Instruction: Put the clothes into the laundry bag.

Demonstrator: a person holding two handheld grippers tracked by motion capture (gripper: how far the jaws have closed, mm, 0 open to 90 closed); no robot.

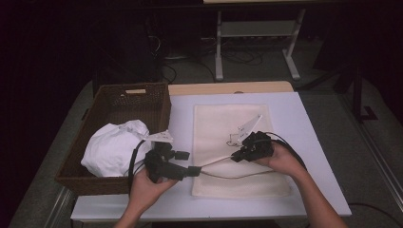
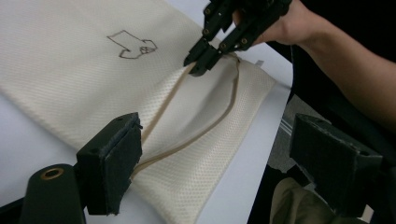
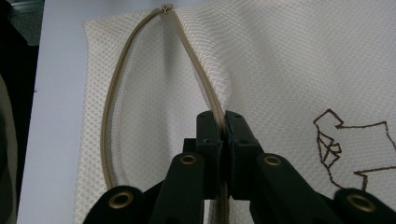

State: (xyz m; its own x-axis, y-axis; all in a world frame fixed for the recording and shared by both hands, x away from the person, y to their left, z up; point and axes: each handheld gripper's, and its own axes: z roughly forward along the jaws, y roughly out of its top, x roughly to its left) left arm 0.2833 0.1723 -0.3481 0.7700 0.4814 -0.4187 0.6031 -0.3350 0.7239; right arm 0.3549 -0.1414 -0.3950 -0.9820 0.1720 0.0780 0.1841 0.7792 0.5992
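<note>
From the high view I see the cream mesh laundry bag [image 1: 233,142] lying flat on the white counter [image 1: 313,142], with a wicker basket [image 1: 119,102] at its left holding a white cloth bundle [image 1: 111,147]. My right gripper [image 1: 236,156] sits over the bag's near half, and my left gripper [image 1: 187,164] hovers just off the bag's left edge.

The right gripper view gives me what the high view cannot: my right gripper [image 3: 222,122] has its jaws pressed together on one side of the bag's tan zipper [image 3: 205,88], lifting that edge so the opening gapes. The zipper slider [image 3: 166,7] sits at the far end of the opening, and a brown stitched outline [image 3: 348,144] marks the mesh at the right.

The left gripper view shows my left gripper [image 2: 215,154] with jaws spread wide and nothing between them, above the open mouth of the laundry bag [image 2: 70,74]. Farther off, the right gripper [image 2: 198,63] pinches the zipper edge.
</note>
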